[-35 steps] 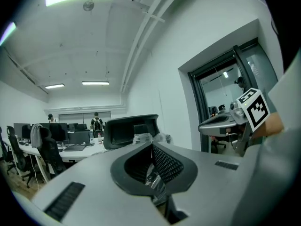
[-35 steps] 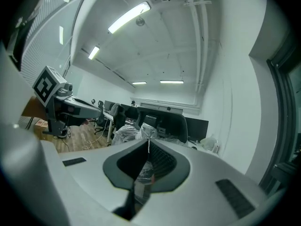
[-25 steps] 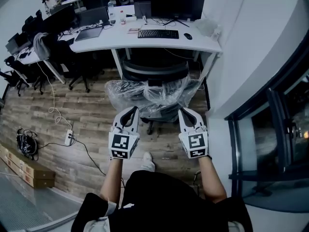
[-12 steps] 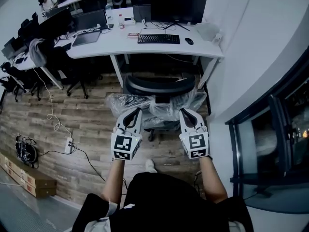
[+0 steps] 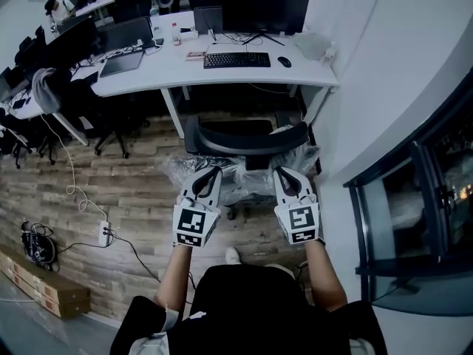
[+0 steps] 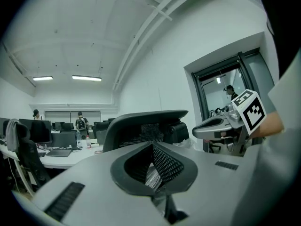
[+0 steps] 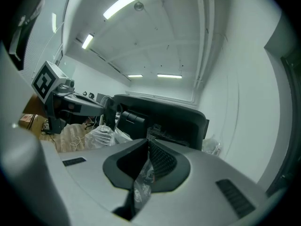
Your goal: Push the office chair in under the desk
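A black office chair (image 5: 247,137) stands in front of the white desk (image 5: 222,72), its backrest just out from the desk edge. Crinkled clear plastic wrap (image 5: 236,180) covers its seat. My left gripper (image 5: 211,173) and right gripper (image 5: 285,173) reach the near edge of that wrapped seat, side by side. In the left gripper view the jaws (image 6: 153,173) are shut with plastic film pinched between them, and the backrest (image 6: 141,124) rises behind. The right gripper (image 7: 142,175) is likewise shut on the film, below the backrest (image 7: 160,109).
A keyboard (image 5: 236,60), mouse (image 5: 284,61) and monitors (image 5: 259,9) sit on the desk. Other chairs (image 5: 103,117) crowd the left. A power strip (image 5: 105,231) with cables lies on the wooden floor, boxes (image 5: 44,291) at far left. A wall and glass door (image 5: 414,213) close the right.
The chair's backrest and wrapped seat now show farther out from the desk edge and nearer to me. Both grippers stay shut at the seat's near edge.
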`<action>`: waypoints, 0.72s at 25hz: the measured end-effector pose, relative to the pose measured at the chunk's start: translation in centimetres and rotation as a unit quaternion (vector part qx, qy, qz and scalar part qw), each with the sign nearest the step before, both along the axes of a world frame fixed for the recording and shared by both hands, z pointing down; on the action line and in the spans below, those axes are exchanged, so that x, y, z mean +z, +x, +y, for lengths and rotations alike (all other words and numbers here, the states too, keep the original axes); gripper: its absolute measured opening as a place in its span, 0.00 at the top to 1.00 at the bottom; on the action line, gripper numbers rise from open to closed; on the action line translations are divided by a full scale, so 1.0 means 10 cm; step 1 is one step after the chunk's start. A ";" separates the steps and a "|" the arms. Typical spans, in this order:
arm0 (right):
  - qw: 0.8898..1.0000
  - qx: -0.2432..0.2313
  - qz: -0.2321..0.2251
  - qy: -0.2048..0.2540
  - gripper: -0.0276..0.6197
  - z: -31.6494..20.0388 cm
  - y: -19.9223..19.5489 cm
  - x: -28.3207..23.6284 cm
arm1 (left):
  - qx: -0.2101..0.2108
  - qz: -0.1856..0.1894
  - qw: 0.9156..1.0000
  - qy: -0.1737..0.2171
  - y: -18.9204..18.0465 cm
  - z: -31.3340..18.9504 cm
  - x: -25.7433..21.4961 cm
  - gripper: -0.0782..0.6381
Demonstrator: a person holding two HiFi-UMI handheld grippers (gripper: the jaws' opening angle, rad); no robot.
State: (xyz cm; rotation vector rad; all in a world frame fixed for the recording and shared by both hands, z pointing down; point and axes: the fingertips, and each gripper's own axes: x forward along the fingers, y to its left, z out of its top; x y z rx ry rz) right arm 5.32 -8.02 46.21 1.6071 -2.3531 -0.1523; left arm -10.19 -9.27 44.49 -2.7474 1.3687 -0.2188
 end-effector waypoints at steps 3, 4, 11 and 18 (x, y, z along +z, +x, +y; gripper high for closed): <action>1.000 0.004 0.006 -0.005 0.92 -0.02 0.00 0.04 | 0.010 -0.001 1.000 -0.004 0.03 -0.04 0.03 0.87; 1.000 0.004 0.009 -0.007 0.92 -0.02 0.01 0.05 | 0.012 -0.002 1.000 -0.005 0.04 -0.05 0.04 0.87; 0.999 -0.010 0.028 -0.012 0.92 -0.06 0.10 0.11 | 0.023 -0.025 0.999 -0.005 0.12 -0.06 0.11 0.87; 0.997 -0.043 0.065 -0.024 0.91 -0.11 0.20 0.17 | 0.013 -0.075 0.997 -0.002 0.18 -0.11 0.18 0.87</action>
